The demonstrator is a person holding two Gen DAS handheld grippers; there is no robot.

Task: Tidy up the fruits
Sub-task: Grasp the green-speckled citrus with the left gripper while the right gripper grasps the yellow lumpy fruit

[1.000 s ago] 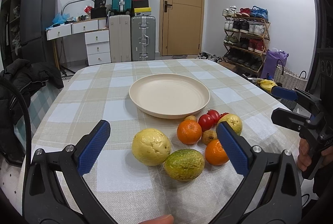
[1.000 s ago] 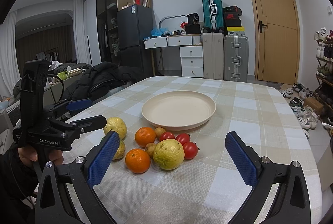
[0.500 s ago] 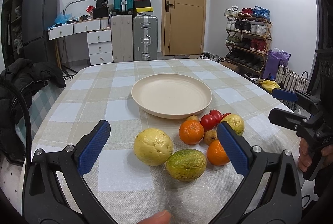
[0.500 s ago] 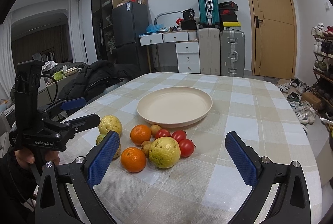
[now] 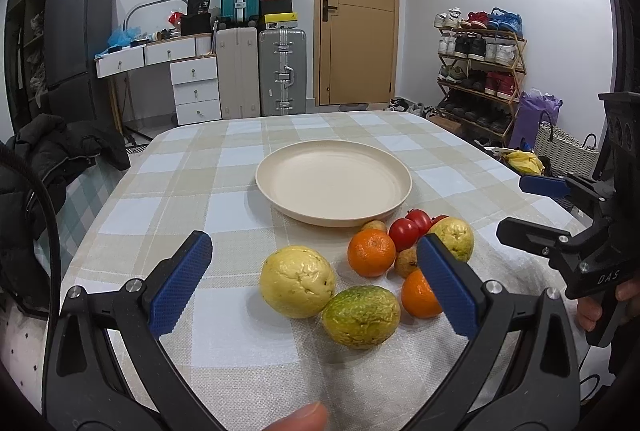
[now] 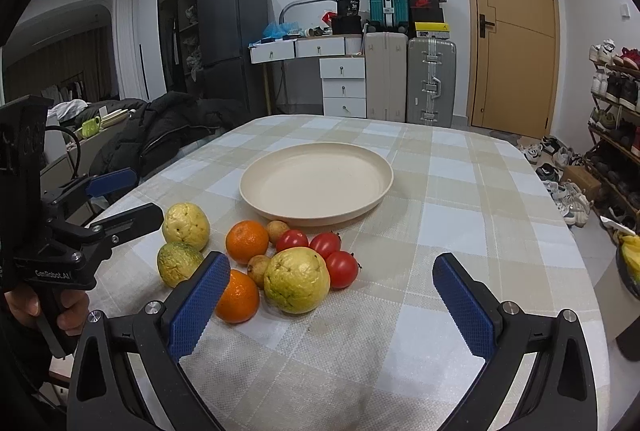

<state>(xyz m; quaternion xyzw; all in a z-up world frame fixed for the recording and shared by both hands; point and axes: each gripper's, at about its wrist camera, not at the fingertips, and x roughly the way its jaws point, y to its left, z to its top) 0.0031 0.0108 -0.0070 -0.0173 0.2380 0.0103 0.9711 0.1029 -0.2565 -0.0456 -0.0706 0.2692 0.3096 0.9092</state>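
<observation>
A cream plate (image 5: 334, 187) stands empty mid-table; it also shows in the right wrist view (image 6: 316, 183). In front of it lies a cluster of fruit: a yellow guava (image 5: 297, 281), a green-yellow guava (image 5: 361, 315), two oranges (image 5: 371, 253) (image 5: 420, 295), red tomatoes (image 5: 404, 234), small brown fruits (image 5: 406, 262) and another guava (image 6: 297, 279). My left gripper (image 5: 316, 287) is open and empty, just before the two near guavas. My right gripper (image 6: 330, 305) is open and empty, before the guava and tomatoes (image 6: 342, 269).
A checked tablecloth (image 5: 192, 191) covers the table. A dark jacket (image 5: 60, 155) lies on a chair at the left edge. Suitcases (image 5: 282, 71), drawers and a door stand behind; a shoe rack (image 5: 480, 71) stands to the right.
Both grippers have moved slightly forward toward the fruit; both stay open and empty. The fruit has not moved.
</observation>
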